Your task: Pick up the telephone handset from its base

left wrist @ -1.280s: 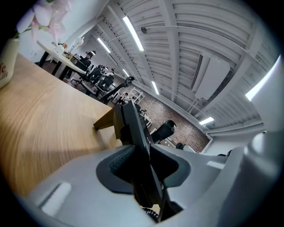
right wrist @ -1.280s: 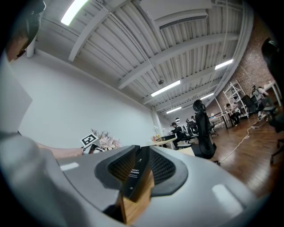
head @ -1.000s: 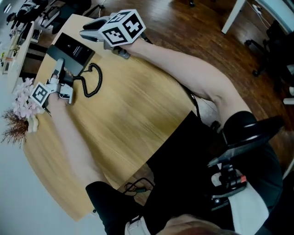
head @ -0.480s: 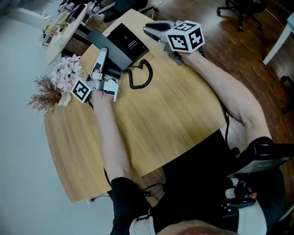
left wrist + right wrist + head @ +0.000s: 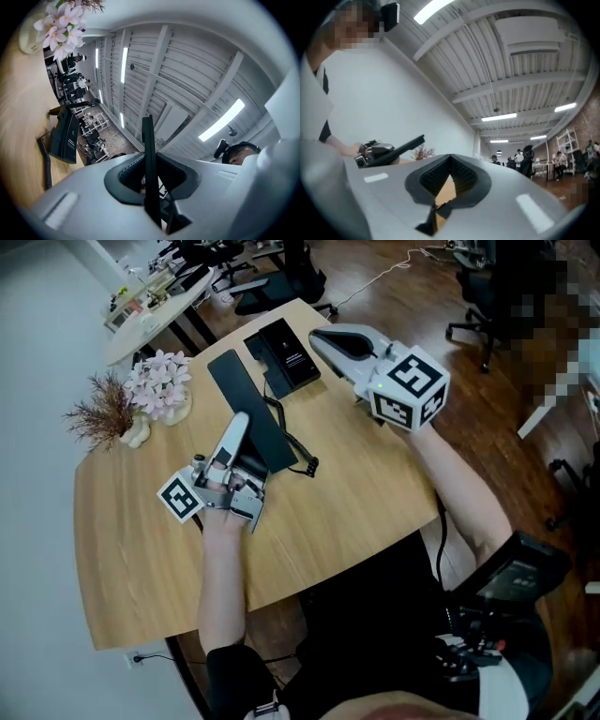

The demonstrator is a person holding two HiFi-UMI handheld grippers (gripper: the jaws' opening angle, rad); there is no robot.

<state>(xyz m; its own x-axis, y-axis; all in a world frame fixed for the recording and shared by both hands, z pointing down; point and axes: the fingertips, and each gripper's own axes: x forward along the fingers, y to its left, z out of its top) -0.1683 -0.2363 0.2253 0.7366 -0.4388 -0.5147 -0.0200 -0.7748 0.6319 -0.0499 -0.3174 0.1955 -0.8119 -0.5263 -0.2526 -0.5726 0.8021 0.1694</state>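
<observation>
The handset (image 5: 246, 399) has left its base (image 5: 286, 357) at the table's (image 5: 328, 507) far edge, clamped in the left gripper (image 5: 240, 424) above mid-table. The right gripper (image 5: 323, 337) just closed, empty. Pick-up looks done.

Both tongs have smooth, light grey, rounded shells. The left tongs (image 5: 234, 432) carry a white marker cube (image 5: 181, 498) printed with black squares, with small metal fittings beside it. The right tongs (image 5: 330, 337) bear a larger cube (image 5: 411, 388) of the same kind. Inside each shell is a dark recess lined with ribbed black pads (image 5: 462, 176). The person wears black clothing (image 5: 375, 615), with a black sleeve (image 5: 232, 673) on the left arm. Black gear with red bits (image 5: 473, 652) shows at the near right; its kind is unclear.
</observation>
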